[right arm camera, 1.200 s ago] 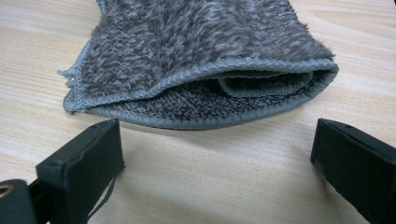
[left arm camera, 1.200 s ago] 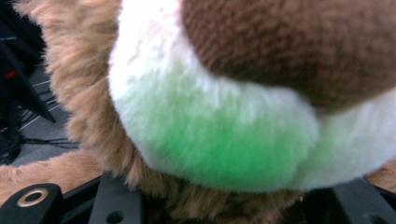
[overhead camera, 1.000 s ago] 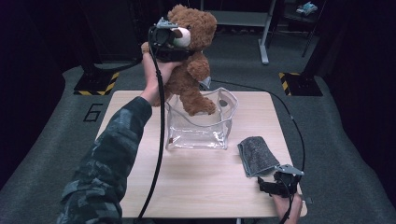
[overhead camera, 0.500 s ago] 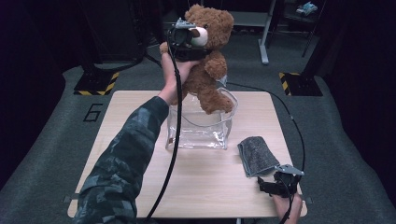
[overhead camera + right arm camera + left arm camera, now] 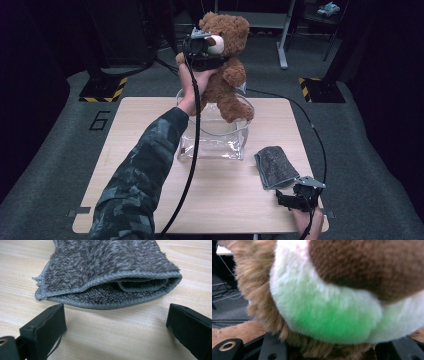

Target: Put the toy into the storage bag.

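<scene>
- Teddy bear (image 5: 227, 60), brown and plush, hangs in the air above the far half of the table (image 5: 125, 165), held by its head, body and legs dangling.
- Left gripper (image 5: 202, 47) is clamped on the bear's head at the muzzle side; in the left gripper view the white muzzle and brown nose sit right against the camera, with fur pressed between the black jaws at the bottom edge (a green tint falls on the white plush).
- Person's left hand (image 5: 197, 85) grips that tool from below, the camouflage sleeve (image 5: 145, 170) reaching up from the near edge, the black cable (image 5: 192, 150) trailing down along the arm.
- Bear's feet hang just at the rim of the clear plastic container (image 5: 215, 142), which stands on the table under it; whether a foot touches the rim I cannot tell.
- Grey cloth (image 5: 275, 165), folded, lies on the table to the right of the container, apart from it.
- Right gripper (image 5: 295, 197) rests low at the near right corner, just short of the cloth; in the right gripper view its jaws stand wide apart with nothing between them, the folded edge of the cloth (image 5: 110, 282) lying just ahead on the bare wood.
</scene>
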### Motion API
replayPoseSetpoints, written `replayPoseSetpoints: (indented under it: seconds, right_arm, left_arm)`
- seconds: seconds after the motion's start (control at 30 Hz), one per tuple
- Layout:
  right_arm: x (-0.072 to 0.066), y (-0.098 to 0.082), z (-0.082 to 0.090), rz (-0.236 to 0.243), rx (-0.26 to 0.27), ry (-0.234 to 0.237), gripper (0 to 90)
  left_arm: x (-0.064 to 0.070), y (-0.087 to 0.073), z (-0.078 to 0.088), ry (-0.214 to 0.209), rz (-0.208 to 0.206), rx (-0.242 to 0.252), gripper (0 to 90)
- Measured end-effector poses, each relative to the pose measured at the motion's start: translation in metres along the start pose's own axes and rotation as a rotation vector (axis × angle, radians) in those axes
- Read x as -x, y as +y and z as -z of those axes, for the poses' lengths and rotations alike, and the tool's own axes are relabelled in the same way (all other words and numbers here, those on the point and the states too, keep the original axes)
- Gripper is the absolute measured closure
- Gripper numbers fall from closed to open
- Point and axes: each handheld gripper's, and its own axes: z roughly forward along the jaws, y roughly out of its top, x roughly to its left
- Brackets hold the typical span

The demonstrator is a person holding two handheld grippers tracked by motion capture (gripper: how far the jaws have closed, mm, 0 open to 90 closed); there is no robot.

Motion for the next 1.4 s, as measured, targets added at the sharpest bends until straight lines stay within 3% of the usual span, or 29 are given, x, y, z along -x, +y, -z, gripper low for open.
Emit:
replayPoseSetpoints:
  seconds: [0.23,0.5,0.63,0.8,1.1,1.2,1.33,1.4]
  right_arm:
    - [0.000,0.000,0.000,0.007,0.001,-0.001,2.0]
    - [0.000,0.000,0.000,0.005,0.000,-0.001,1.9]
    - [0.000,0.000,0.000,0.005,0.000,-0.002,2.0]
    - [0.000,0.000,0.000,0.008,-0.006,-0.003,1.9]
    - [0.000,0.000,0.000,-0.003,0.000,-0.005,2.1]
    - [0.002,0.001,0.000,-0.022,0.008,0.012,2.5]
    - [0.005,0.007,0.003,-0.016,-0.023,0.041,2.8]
    - [0.007,0.016,0.010,-0.014,-0.013,0.060,3.9]
  left_arm:
    - [-0.005,-0.014,-0.001,0.024,-0.016,-0.012,47.8]
    - [-0.005,-0.032,0.001,0.063,-0.012,0.037,47.1]
    - [0.000,-0.038,0.004,0.055,-0.018,0.058,46.7]
    - [0.004,-0.046,0.010,0.032,-0.041,0.043,46.4]
    - [-0.003,-0.060,0.018,0.022,-0.015,0.046,44.7]
    - [-0.003,-0.064,0.018,0.031,-0.035,0.043,44.4]
    - [-0.003,-0.069,0.017,0.028,-0.049,0.034,44.2]
    - [-0.003,-0.071,0.016,0.031,-0.055,0.031,44.2]
